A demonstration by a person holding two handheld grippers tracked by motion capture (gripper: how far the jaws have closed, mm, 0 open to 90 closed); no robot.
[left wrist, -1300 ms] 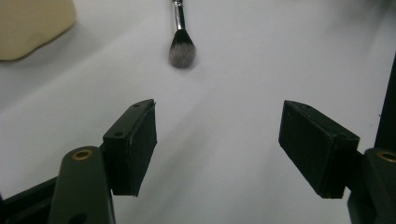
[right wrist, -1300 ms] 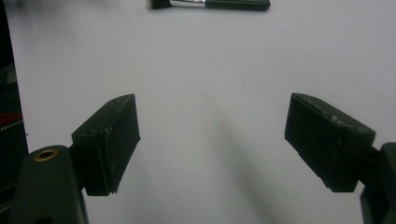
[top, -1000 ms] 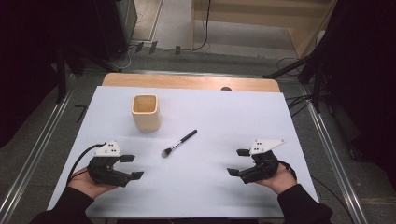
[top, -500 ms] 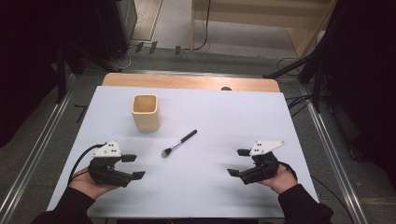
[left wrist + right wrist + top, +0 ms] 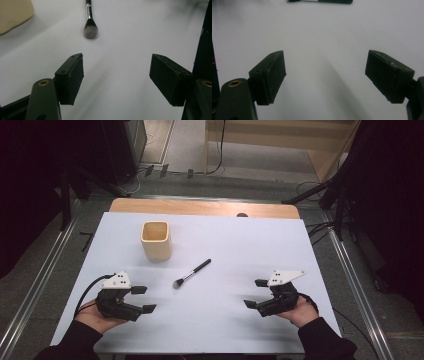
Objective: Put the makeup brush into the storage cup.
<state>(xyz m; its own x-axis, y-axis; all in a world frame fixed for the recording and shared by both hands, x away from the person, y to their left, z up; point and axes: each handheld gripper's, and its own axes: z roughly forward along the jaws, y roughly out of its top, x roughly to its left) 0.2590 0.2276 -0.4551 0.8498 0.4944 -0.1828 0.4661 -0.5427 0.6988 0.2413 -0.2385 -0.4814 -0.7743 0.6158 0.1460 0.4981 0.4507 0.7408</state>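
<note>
While spread wide, left hand-held gripper (image 5: 143,299) and right hand-held gripper (image 5: 255,293) flanking makeup brush (image 5: 191,273)

left gripper (image 5: 141,299): black body, grey three-cornered plate with dark dots on top, black cable looped off its outer side
right gripper (image 5: 256,294): black body, the same grey dotted plate on top
jaws: two per gripper, flat black rectangular pads, scuffed and dusty at the edges in the gripper views
arms: dark, a brass-ringed hole seen in each
sleeves (image 5: 325,340): black, worn to the wrists
</note>
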